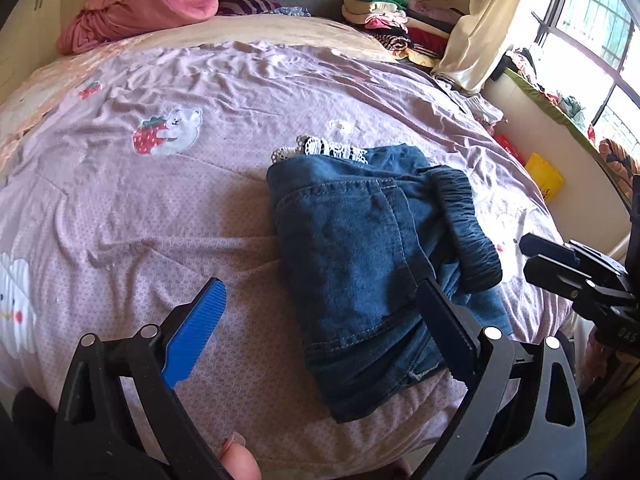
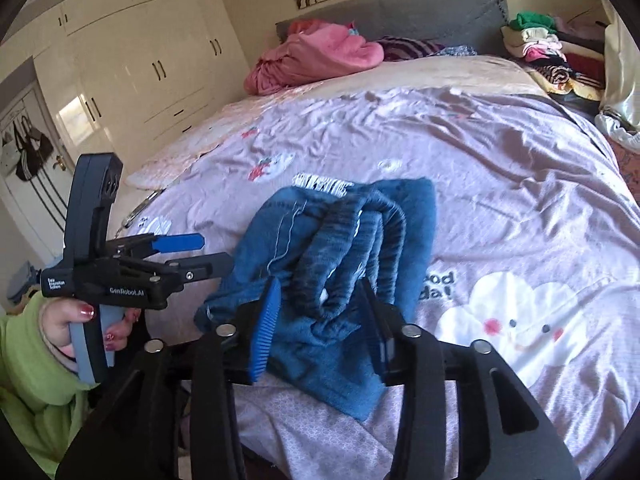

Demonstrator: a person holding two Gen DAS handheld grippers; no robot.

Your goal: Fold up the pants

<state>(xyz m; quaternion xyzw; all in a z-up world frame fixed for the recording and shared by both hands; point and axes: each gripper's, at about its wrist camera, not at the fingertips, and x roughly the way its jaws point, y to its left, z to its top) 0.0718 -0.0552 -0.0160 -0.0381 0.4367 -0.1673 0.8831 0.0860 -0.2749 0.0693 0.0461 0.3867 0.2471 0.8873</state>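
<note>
Blue denim pants [image 1: 360, 248] lie folded into a compact bundle on the lilac bedsheet [image 1: 160, 200], with the dark elastic waistband [image 1: 468, 224] on the right and white lace [image 1: 320, 148] peeking out behind. My left gripper [image 1: 320, 316] is open wide, its right finger over the bundle's near edge and its blue pad [image 1: 196, 332] over bare sheet. In the right wrist view, the right gripper [image 2: 320, 324] is open, and the bunched waistband [image 2: 352, 240] shows between and beyond its fingers. From the left wrist view, the right gripper [image 1: 528, 254] sits just right of the waistband, apart from it.
A pink clothes heap [image 1: 132, 8] lies by the grey headboard [image 2: 420, 16]. Stacked folded clothes [image 1: 384, 16] sit at the back right. A wardrobe [image 2: 140, 60] is left of the bed. The bed's right edge drops to a yellow item [image 1: 544, 176] under the window. A hand in a green sleeve [image 2: 36, 344] holds the left gripper [image 2: 204, 254].
</note>
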